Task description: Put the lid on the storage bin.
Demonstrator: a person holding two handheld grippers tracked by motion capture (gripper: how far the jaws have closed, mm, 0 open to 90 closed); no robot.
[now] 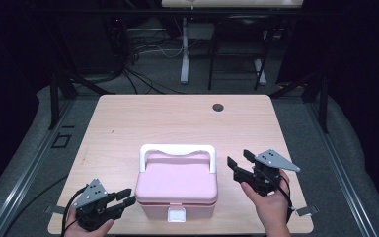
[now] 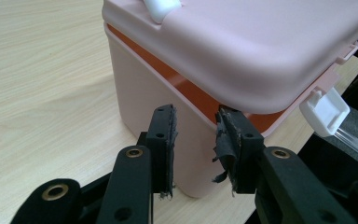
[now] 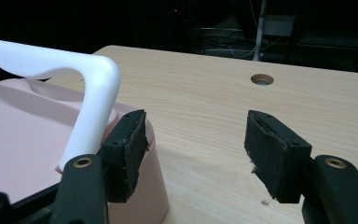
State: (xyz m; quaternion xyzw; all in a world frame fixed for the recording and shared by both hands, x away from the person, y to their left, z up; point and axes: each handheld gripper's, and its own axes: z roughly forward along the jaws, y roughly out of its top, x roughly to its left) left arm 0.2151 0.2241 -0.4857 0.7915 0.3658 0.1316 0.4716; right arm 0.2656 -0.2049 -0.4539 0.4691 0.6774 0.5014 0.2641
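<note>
Surface [image 1: 128, 123]: light wood grain, rectangular, rounded corners, dark floor around. Round cable hole [image 1: 218, 107] near far edge, right of centre; also in right gripper view, beyond jaws. Pink box [image 1: 176, 185] sits directly on surface, near front edge, roughly centred. Box lid closed, white handle [image 1: 176, 149] lies toward far side, white latch [image 1: 176, 215] on front face toward person. Orange band visible under lid rim in left gripper view. Small dark speck on surface left of centre. Rest of surface bare wood.
</note>
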